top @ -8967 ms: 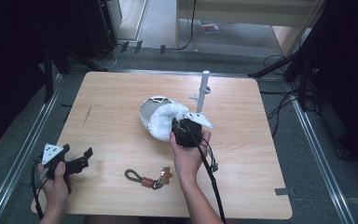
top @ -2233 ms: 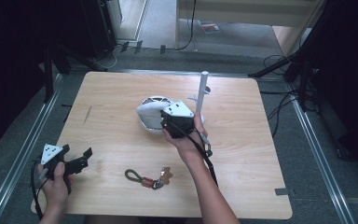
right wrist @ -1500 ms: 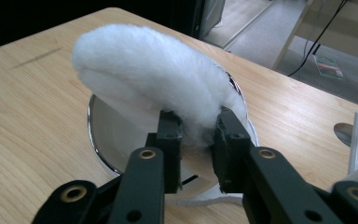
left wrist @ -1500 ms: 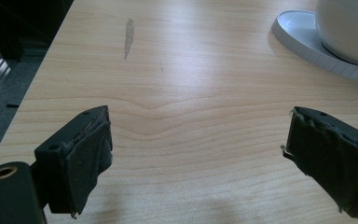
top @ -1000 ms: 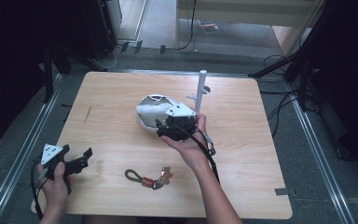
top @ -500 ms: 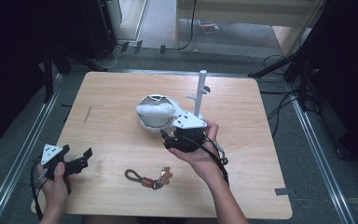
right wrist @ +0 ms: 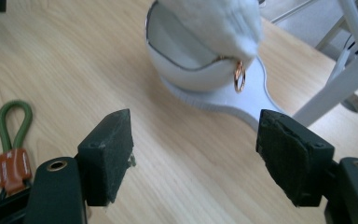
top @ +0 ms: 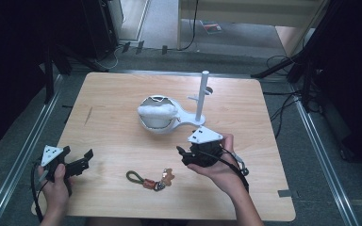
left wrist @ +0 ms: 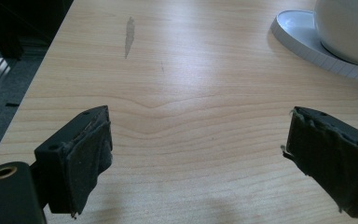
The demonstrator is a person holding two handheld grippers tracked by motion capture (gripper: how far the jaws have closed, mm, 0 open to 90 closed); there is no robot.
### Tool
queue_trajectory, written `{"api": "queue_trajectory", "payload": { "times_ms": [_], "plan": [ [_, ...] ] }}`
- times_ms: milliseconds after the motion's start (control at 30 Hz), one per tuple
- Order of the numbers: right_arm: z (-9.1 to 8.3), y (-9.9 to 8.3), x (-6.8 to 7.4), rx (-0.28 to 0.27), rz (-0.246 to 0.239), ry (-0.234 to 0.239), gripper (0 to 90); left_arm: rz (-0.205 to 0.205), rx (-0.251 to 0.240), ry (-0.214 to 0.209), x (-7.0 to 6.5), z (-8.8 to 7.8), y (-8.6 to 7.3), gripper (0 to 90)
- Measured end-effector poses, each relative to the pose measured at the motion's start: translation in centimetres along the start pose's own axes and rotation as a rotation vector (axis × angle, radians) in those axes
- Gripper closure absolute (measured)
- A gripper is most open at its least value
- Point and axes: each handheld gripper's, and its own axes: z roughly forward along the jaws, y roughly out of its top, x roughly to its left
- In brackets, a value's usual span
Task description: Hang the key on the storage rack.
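Your right gripper (top: 185, 154) hangs over the table (top: 122, 94), a bit toward the near right corner. Its jaws stand apart with nothing between them, though they have just been closing a little. You can see that in the right gripper view, where bare wood shows between the two black pads (right wrist: 109, 154).

The white fluffy ball (top: 156, 111) sits in the white bowl (top: 155, 126) near the middle of the table. A small gold ring (right wrist: 239, 74) hangs from the ball over the bowl's rim. The bowl is part of a white stand with a tall post (top: 201, 94), toward the far edge.

The green loop keychain (top: 147, 179) lies flat near the near edge, to the left of your right gripper and not touching it.

Your left gripper (top: 78, 162) rests at the near left corner. Its jaws are wide apart and hold nothing.
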Motion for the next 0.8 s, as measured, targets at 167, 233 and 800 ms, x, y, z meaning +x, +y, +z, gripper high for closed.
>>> {"api": "queue_trajectory", "payload": {
  "times_ms": [167, 233, 800],
  "plan": [
    [-0.4, -1.4, -0.4, 0.032, 0.003, 0.025, 30.1, 0.004, 0.006, 0.001, 0.0, 0.0, 0.0, 7.3],
    [-0.4, -1.9, -0.5, 0.048, -0.012, 0.029, 29.8, 0.005, 0.004, 0.002, 0.0, 0.0, 0.0, 7.3],
    [2.1, -4.3, 2.4, 0.134, -0.048, 0.179, 33.4, 0.0, 0.007, 0.0, 0.0, 0.0, 0.0, 7.3]
  ]
}}
